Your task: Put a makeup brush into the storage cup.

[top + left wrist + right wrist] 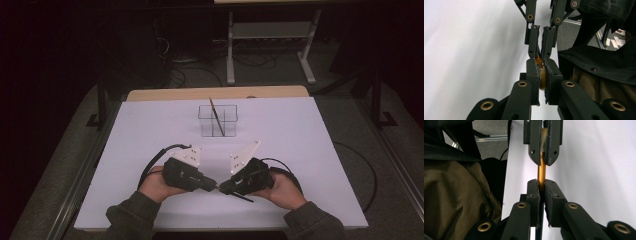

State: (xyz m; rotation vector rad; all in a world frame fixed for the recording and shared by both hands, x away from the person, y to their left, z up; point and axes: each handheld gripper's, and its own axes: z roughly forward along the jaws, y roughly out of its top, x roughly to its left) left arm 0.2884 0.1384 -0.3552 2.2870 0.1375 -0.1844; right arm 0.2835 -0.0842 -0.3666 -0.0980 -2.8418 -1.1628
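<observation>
Brush (541, 171) tip hidden between left tongs (540, 75).

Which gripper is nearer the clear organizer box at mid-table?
Neither clearly. The left gripper and right gripper meet tip to tip near the table's front edge, both shut on one brush, about equally short of the clear organizer box.
</observation>
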